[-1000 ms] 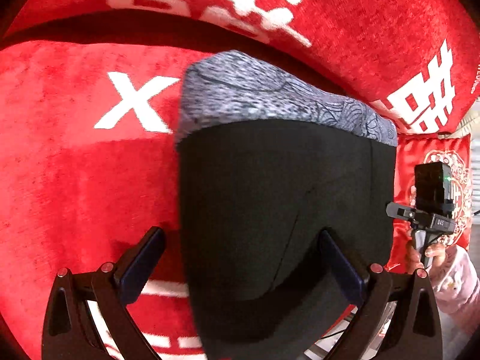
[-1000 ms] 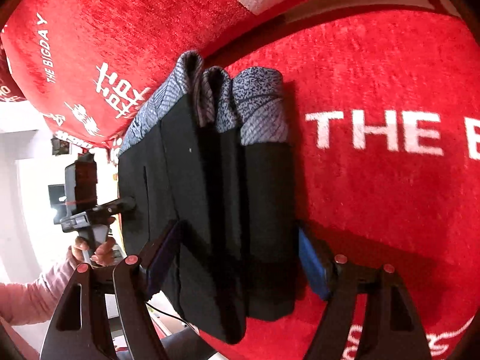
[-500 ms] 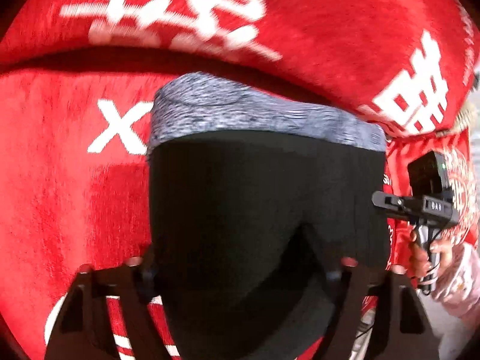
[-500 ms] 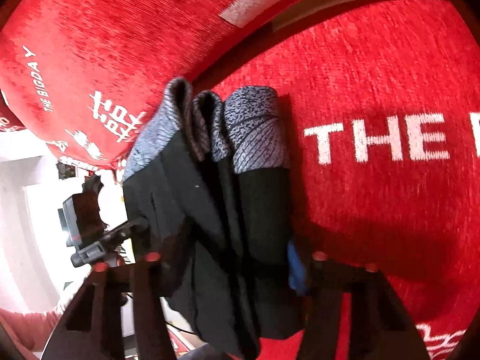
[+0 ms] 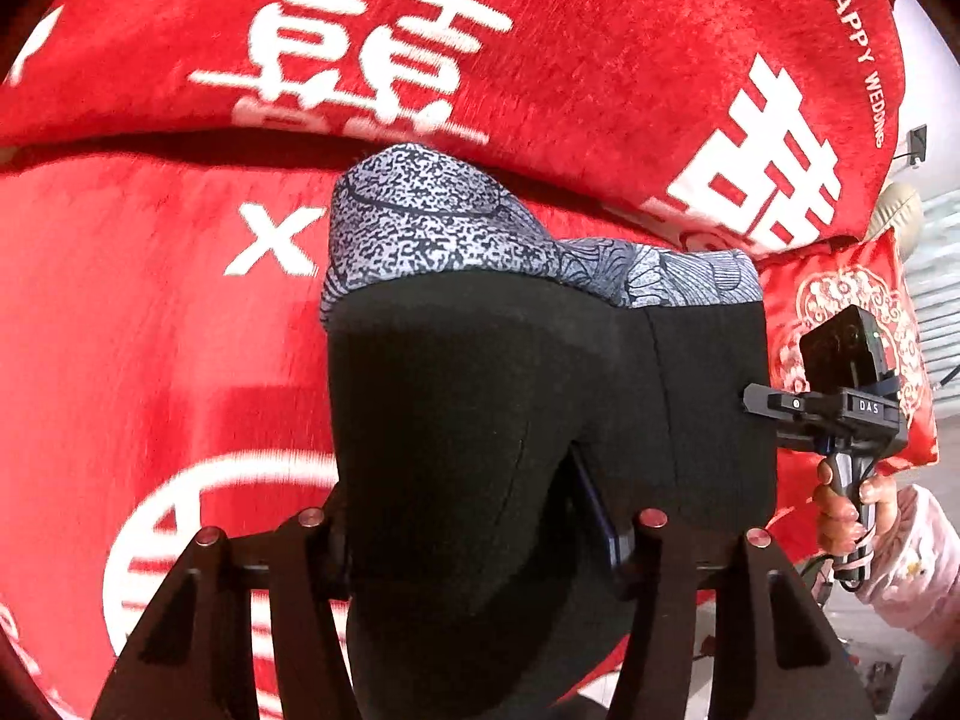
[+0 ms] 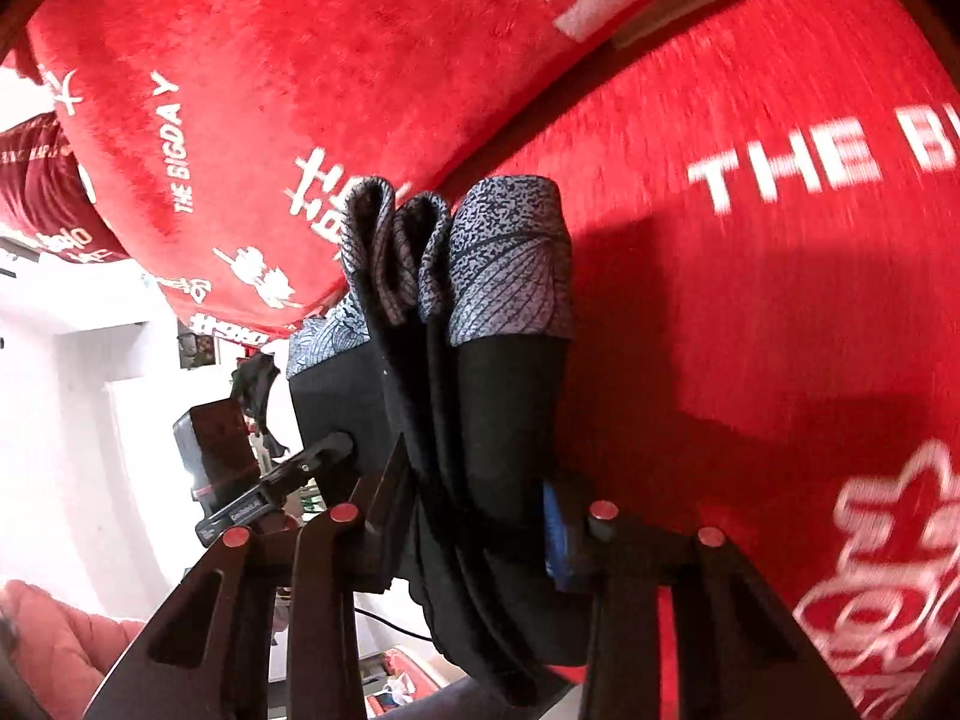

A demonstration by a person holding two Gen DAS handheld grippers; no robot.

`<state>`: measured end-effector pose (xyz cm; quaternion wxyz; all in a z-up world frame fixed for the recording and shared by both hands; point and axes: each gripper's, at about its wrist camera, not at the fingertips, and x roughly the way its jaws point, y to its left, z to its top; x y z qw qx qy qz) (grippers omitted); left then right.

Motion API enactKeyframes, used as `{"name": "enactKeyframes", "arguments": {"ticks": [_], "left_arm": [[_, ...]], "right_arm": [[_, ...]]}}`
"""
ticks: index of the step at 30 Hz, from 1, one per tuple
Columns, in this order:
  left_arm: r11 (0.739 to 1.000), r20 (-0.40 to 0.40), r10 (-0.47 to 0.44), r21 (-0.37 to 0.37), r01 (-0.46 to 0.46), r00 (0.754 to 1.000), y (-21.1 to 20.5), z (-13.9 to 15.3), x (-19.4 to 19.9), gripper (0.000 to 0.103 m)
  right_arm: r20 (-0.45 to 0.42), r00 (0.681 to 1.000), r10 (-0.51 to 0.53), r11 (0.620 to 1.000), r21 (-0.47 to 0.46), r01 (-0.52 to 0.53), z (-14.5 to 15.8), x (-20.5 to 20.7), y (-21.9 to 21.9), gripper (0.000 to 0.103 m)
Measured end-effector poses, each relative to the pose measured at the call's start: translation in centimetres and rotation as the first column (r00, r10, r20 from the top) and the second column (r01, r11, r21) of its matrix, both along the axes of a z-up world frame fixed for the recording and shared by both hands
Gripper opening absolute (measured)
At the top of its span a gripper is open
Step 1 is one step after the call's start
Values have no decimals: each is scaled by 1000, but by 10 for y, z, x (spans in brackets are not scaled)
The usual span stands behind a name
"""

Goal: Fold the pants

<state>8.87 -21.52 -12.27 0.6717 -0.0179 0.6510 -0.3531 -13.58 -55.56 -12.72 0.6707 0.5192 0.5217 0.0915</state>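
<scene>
The folded pants (image 5: 492, 408) are black with a grey patterned waistband (image 5: 438, 228). They form a thick bundle over the red sofa seat (image 5: 150, 360). My left gripper (image 5: 474, 516) is shut on one side of the bundle. My right gripper (image 6: 474, 498) is shut on the other side, where several folded layers (image 6: 480, 390) show edge-on. Each gripper shows in the other's view, the right one (image 5: 840, 408) at the right, the left one (image 6: 264, 486) at the left. The bundle hangs lifted off the seat.
The red sofa back cushion (image 5: 540, 48) with white lettering rises just behind the pants. A small red embroidered pillow (image 5: 852, 312) stands at the sofa's right end. The seat (image 6: 750, 300) stretches to the right in the right wrist view. White room wall (image 6: 72, 420) lies beyond the sofa's edge.
Both grippers closed from wide open onto the folded pants. The bundle has been lifted and squeezed narrower, and the views have shifted.
</scene>
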Motion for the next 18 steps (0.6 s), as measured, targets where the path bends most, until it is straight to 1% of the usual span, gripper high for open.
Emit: {"name": "enactKeyframes", "arguments": {"ticks": [2,3,4,5,6,7,8,9,10,11,12,13,14,15,16,17,18], "left_arm": [[1000,-5,0,28,0,1000,6,-6,-11,59],[998,-4,2,60,-2,1000,7,-13,-17,65],[993,13,2,116,-3,1000,10,-22,-21,68],[986,33,0,165,-6,999,11,-30,-24,70],[976,52,-2,219,-9,999,13,-40,-26,88],[974,64,21,223,-34,998,19,-45,-26,95],[974,56,50,217,-61,997,24,-45,-23,96],[973,53,63,220,-73,997,25,-43,-21,96],[967,84,71,237,-89,994,26,-37,-19,96],[965,115,74,242,-100,991,26,-29,-17,96],[967,141,80,229,-111,987,25,-19,-14,96],[970,153,87,212,-118,984,25,-12,-12,96],[975,169,94,184,-125,981,25,-1,-8,96],[979,184,92,160,-122,979,22,8,-5,96],[985,201,80,136,-109,976,17,16,-2,96],[989,210,65,120,-92,976,10,21,0,96],[992,215,47,103,-71,975,2,23,3,96]], "right_arm": [[-10,1000,4,1000,-6,-4,-1,-8,10,40],[-21,1000,12,1000,-18,-13,-4,-13,15,40],[-39,999,20,999,-30,-21,-9,-16,19,40],[-80,996,31,998,-56,-35,-18,-18,25,44],[-130,991,44,993,-99,-57,-26,-18,33,48],[-180,982,49,984,-159,-78,-31,-18,35,59],[-206,978,42,977,-197,-83,-32,-19,36,66],[-217,976,26,975,-211,-73,-30,-17,36,66],[-217,976,11,974,-219,-59,-26,-17,35,66],[-214,977,-1,966,-252,-54,-19,-17,34,66],[-204,979,-10,949,-311,-56,-9,-16,33,66],[-190,982,-13,933,-356,-56,1,-16,32,64],[-157,987,-19,921,-387,-44,14,-14,31,56],[-124,992,-26,919,-392,-25,23,-11,29,51],[-103,994,-33,918,-396,-11,31,-9,25,43],[-86,996,-35,914,-405,-3,36,-4,22,39],[-70,997,-29,908,-418,-2,41,5,24,37]]}}
